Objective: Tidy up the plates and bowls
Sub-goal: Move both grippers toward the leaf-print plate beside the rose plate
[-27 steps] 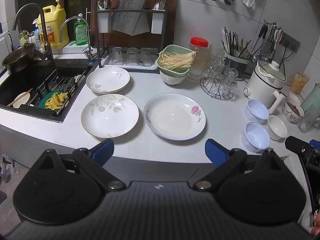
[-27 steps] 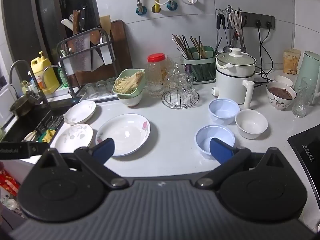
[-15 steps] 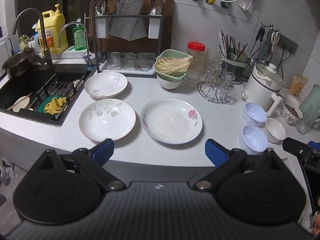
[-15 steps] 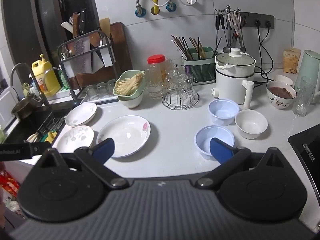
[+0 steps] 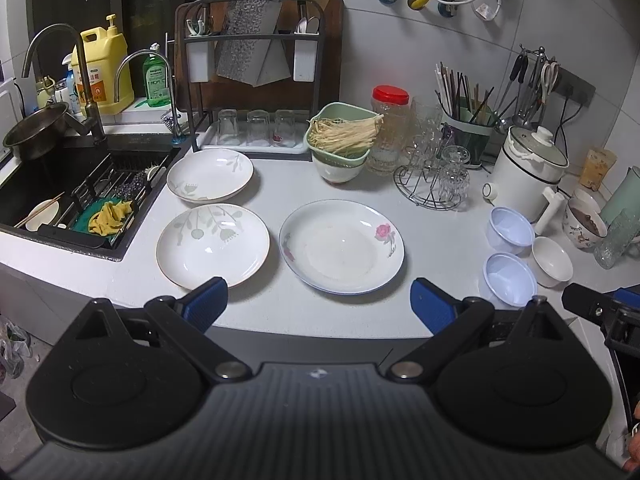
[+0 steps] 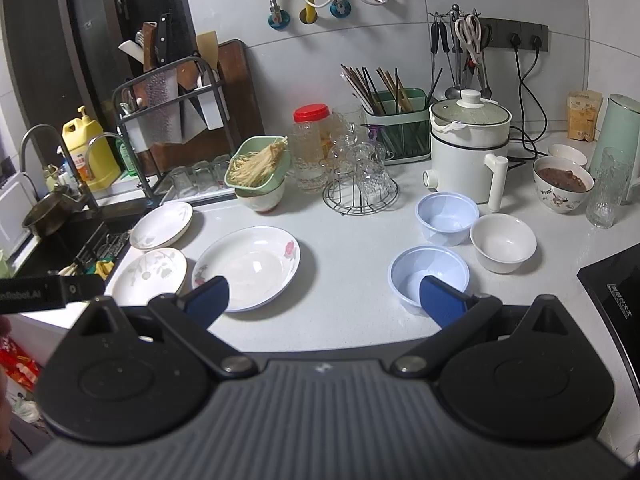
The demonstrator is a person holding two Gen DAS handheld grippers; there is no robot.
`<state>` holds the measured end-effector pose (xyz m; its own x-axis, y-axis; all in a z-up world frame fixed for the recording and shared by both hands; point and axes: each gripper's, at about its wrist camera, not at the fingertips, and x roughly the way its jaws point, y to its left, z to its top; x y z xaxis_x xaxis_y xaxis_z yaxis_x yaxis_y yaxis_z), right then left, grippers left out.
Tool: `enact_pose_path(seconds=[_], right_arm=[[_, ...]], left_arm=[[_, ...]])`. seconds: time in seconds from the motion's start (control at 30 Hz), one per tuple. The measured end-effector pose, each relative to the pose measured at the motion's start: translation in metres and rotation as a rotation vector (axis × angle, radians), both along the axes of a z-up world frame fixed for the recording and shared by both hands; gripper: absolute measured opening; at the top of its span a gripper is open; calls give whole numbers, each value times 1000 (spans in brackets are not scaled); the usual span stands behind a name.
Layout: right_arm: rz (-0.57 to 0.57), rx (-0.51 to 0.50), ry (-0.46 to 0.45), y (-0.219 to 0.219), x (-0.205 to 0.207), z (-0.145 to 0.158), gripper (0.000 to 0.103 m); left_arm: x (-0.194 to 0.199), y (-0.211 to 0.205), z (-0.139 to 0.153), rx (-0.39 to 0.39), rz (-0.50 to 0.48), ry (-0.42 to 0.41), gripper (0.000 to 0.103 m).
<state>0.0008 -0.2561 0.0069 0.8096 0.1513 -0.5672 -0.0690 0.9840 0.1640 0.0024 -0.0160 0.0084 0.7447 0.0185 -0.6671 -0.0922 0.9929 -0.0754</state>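
Three white plates lie on the counter: a rose-patterned plate (image 5: 342, 246) (image 6: 248, 267) in the middle, a leaf-patterned plate (image 5: 213, 244) (image 6: 150, 276) to its left, and another leaf plate (image 5: 210, 175) (image 6: 162, 226) behind that. Two pale blue bowls (image 6: 429, 274) (image 6: 447, 218) and a white bowl (image 6: 503, 242) sit to the right; they also show in the left wrist view (image 5: 510, 278). My left gripper (image 5: 318, 306) is open and empty above the counter's front edge. My right gripper (image 6: 324, 300) is open and empty, its right finger in front of the near blue bowl.
A sink (image 5: 60, 200) with a rack is at the left. A dish rack (image 5: 256, 80), a green basket of noodles (image 5: 340, 136), a glass stand (image 5: 434, 180), a white cooker (image 6: 468, 148) and a bowl of food (image 6: 562, 184) line the back. A black stovetop (image 6: 616, 292) is at the right.
Both grippers have drawn back and risen slightly, so the plates and bowls sit a little farther off in both views. Both stay open and empty.
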Motion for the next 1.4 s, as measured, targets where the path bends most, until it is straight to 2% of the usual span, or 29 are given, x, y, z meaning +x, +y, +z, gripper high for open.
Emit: enact_pose_path(seconds=[0.63, 1.4], right_arm=[[-11, 5, -2, -7, -2, -5, 103], [-7, 3, 8, -8, -3, -7, 103]], left_arm=[[-5, 1, 1, 19, -1, -11, 100], [-9, -3, -4, 1, 19, 3, 100]])
